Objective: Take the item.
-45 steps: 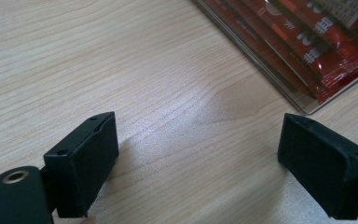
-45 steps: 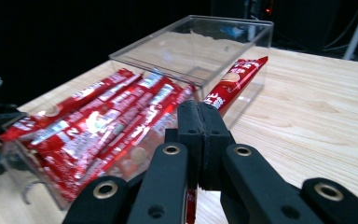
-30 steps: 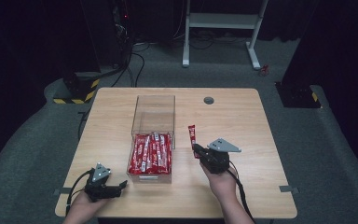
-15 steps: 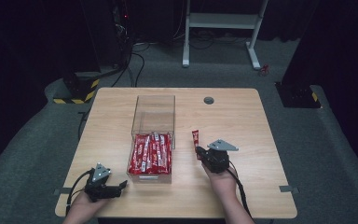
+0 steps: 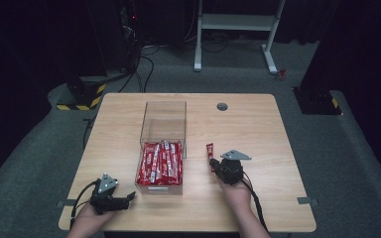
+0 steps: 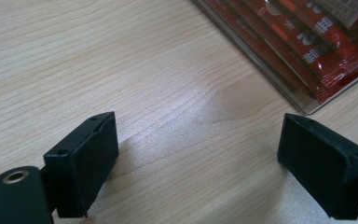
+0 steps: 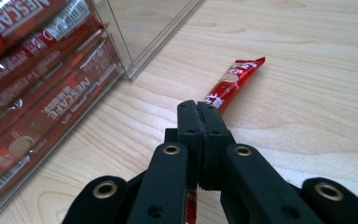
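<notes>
Our right gripper (image 5: 212, 161) has its jaws clamped tight on a red sachet (image 5: 210, 150), pinching it near its near end; in the right gripper view (image 7: 200, 114) the sachet (image 7: 233, 80) sticks out past the closed jaws toward the far side, lying low over the wooden table (image 5: 258, 129). Compared with a second ago, we have brought this hand down and a little nearer: the sachet stood more upright and higher then, and now it slants close to the tabletop, just right of the clear box (image 5: 162, 119). That box holds a stack of matching red sachets (image 5: 160, 162) in its near half, unchanged. Our left gripper (image 5: 129, 197) rests at the near left corner where it was, jaws spread wide with nothing between them, as the left gripper view (image 6: 198, 158) shows.
</notes>
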`<state>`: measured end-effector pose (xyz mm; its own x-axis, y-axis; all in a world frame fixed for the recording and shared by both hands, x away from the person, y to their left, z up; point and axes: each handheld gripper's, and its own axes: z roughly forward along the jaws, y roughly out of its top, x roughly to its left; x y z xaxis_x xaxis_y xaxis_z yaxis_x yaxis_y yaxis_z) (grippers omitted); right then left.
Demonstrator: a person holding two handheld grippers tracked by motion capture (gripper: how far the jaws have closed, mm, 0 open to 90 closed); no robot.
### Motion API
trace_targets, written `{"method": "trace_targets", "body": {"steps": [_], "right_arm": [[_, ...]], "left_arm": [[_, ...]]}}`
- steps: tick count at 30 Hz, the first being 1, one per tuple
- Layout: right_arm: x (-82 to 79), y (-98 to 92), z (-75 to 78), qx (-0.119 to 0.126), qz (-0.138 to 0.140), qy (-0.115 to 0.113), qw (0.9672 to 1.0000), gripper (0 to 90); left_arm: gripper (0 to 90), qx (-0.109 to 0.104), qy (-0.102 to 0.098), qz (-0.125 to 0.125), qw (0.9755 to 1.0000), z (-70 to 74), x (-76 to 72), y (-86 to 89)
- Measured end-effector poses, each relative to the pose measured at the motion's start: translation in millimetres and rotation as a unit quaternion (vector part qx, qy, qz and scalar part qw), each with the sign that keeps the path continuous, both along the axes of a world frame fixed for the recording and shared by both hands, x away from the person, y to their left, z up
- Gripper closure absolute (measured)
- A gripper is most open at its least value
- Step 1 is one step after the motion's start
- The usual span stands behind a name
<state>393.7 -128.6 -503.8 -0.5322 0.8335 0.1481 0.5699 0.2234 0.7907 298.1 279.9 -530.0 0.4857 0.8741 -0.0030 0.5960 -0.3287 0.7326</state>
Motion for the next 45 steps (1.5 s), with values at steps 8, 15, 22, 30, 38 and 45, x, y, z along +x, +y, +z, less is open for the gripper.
{"method": "trace_targets", "body": {"steps": [8,15,22,30,38,45], "right_arm": [[1.1,3.3,-7.7,-0.012,0.0,0.009,0.9999,89.2],[1.3,7.4,-13.7,-0.024,0.0,0.015,0.9996,88.0],[1.6,6.3,-11.9,-0.018,0.004,0.012,0.9998,81.3],[-1.3,4.8,-1.8,-0.003,0.001,-0.004,1.0,69.8],[-3.6,4.5,6.8,0.001,0.001,-0.022,0.9997,56.4],[-4.4,6.0,9.0,-0.003,0.011,-0.038,0.9992,35.6]], "left_arm": [[12.5,0.0,0.0,0.0,1.0,0.0,0.0,0.0],[12.5,0.0,0.0,0.0,1.0,0.0,0.0,0.0],[12.5,0.0,0.0,0.0,1.0,0.0,0.0,0.0],[12.5,0.0,0.0,0.0,1.0,0.0,0.0,0.0],[12.4,0.0,0.0,0.0,1.0,0.0,0.0,0.0],[12.4,0.001,-0.001,-0.003,1.0,0.0,0.5,0.2]]}}
